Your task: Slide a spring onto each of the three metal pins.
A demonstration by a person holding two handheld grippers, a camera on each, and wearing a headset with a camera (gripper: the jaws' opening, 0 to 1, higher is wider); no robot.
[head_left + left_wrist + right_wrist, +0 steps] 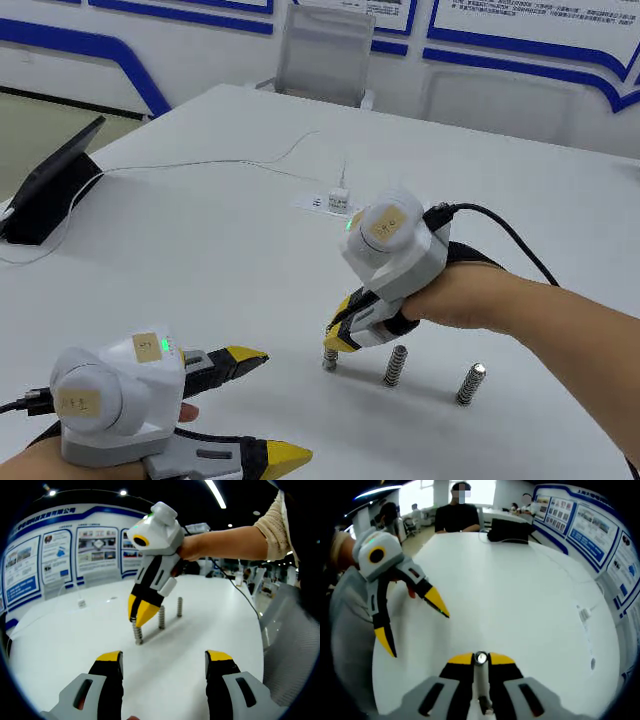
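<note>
Three pins stand in a row on the white table [220, 260], each with a spring on it: the left spring [330, 359], the middle spring [396, 365] and the right spring [470, 383]. My right gripper [335, 340] points down, shut on the top of the left spring [137, 634]. In the right gripper view the pin's metal tip [481, 658] shows between the closed yellow jaws. My left gripper [272, 405] rests near the table's front left, open and holding nothing, about a hand's width from the row.
A black tablet stand [50, 185] sits at the table's left edge, with a white cable running to a small white adapter [338, 200] behind the right gripper. A grey chair [322, 50] stands at the far side. A person [457, 510] sits at the table's end.
</note>
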